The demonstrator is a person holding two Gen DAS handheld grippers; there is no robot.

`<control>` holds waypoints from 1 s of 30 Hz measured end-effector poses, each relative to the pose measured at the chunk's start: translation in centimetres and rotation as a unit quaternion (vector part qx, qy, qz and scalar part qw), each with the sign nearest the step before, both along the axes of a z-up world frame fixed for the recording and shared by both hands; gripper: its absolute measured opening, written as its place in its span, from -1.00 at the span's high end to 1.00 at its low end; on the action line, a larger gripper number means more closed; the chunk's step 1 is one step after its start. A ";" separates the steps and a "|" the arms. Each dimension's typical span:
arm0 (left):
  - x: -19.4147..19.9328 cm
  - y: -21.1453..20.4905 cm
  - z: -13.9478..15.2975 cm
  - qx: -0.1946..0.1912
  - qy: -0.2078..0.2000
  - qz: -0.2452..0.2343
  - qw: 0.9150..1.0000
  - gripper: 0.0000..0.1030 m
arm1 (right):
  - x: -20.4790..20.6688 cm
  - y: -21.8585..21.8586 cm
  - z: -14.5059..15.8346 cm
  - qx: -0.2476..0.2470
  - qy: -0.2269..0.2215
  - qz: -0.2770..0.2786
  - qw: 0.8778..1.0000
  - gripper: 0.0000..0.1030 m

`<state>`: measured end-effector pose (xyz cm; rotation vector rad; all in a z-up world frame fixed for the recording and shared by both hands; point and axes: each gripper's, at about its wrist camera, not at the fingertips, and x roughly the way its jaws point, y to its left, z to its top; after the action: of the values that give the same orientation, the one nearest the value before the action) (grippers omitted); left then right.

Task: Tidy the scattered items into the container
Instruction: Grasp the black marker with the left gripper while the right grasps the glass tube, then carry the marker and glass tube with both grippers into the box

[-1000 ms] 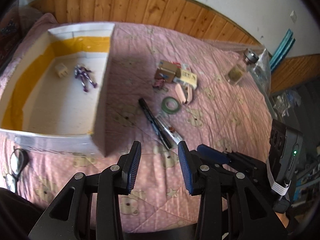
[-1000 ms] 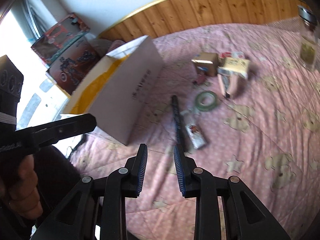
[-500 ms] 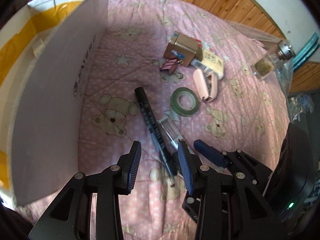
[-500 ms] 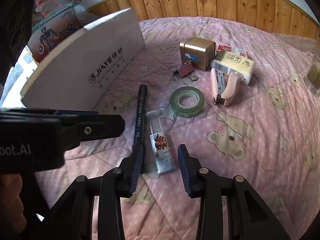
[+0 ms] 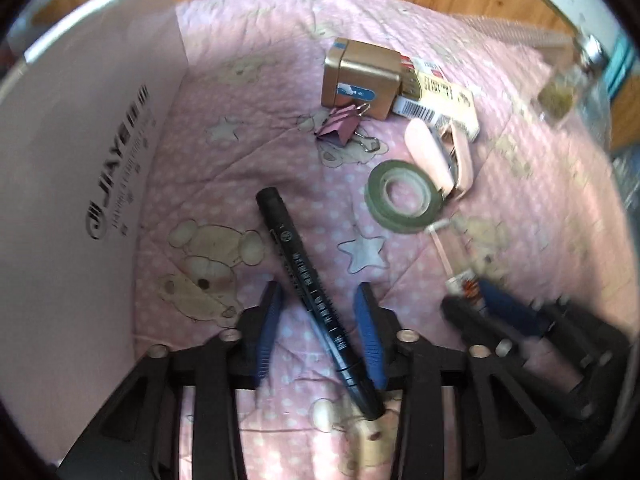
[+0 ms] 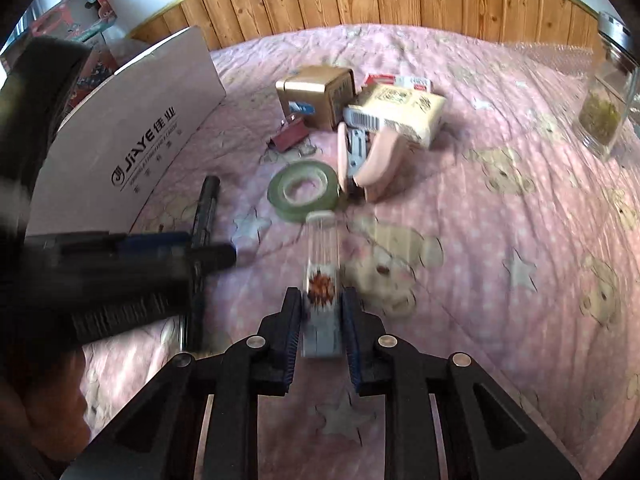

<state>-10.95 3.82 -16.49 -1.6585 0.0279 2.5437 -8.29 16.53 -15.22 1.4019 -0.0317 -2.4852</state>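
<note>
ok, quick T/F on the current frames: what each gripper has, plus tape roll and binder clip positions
1. The right gripper is shut on the clear tube. True.
2. The black marker lies between the left gripper fingers, jaws closing. True.
3. The green tape roll sits inside the white box. False: it lies on the pink quilt.
4. The pink binder clip is stacked on the gold box. False: it lies on the quilt in front of it.

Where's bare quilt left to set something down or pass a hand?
Free: the far strip of quilt under the wood panelling, and the wide right stretch between the pink stapler and the glass jar. Crowded: the centre, from gold box and tape roll to black marker, with both grippers working beside the cardboard box.
</note>
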 end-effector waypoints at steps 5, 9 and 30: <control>0.5 -2.2 0.5 0.057 -0.002 0.015 0.998 0.74 | -0.6 0.9 0.2 -0.045 -0.017 -0.027 0.998 0.61; 1.2 -3.4 1.4 0.083 0.001 0.020 0.996 0.74 | -0.4 1.7 0.4 -0.080 -0.033 -0.049 0.995 0.61; 4.9 -4.1 4.2 0.105 0.007 0.018 0.994 0.75 | 4.0 1.0 3.2 -0.093 -0.018 -0.033 0.995 0.61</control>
<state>-6.09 -0.26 -12.26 -1.5747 -0.2614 2.4842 -4.32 17.48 -12.03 1.3871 -0.3136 -2.4368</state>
